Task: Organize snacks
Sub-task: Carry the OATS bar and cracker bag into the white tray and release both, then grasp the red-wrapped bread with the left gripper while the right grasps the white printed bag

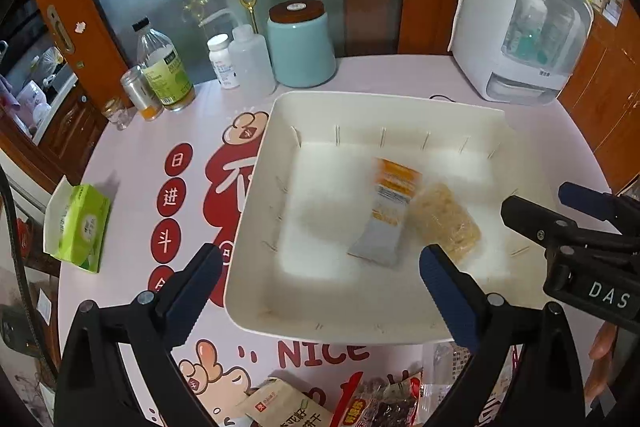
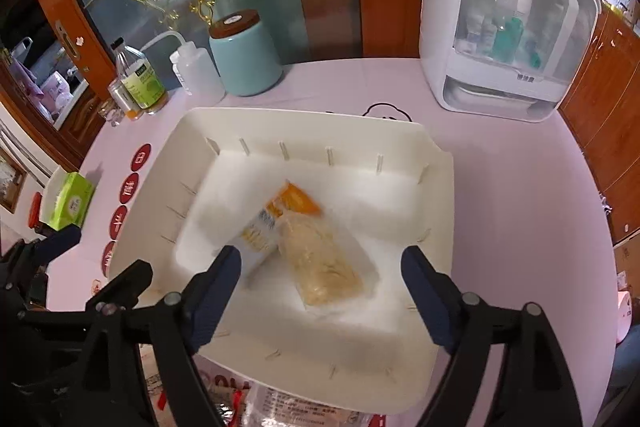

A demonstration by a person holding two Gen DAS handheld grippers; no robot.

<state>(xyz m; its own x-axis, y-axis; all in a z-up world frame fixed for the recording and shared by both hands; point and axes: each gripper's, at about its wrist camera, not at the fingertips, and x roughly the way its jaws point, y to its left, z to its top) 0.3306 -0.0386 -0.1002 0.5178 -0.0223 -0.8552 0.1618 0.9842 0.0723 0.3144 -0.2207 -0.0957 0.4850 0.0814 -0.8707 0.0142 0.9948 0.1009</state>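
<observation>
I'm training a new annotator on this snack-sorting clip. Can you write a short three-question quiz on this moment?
1. True or false: the left gripper is clamped on a snack.
2. How many snack packets lie inside the white bin?
3. Which packet lies nearer the right gripper: A) the orange-and-white packet, B) the clear packet of beige snack?

Key
1. False: its jaws stand wide with nothing between them.
2. Two, side by side and touching, blurred in both views.
3. B.
</observation>
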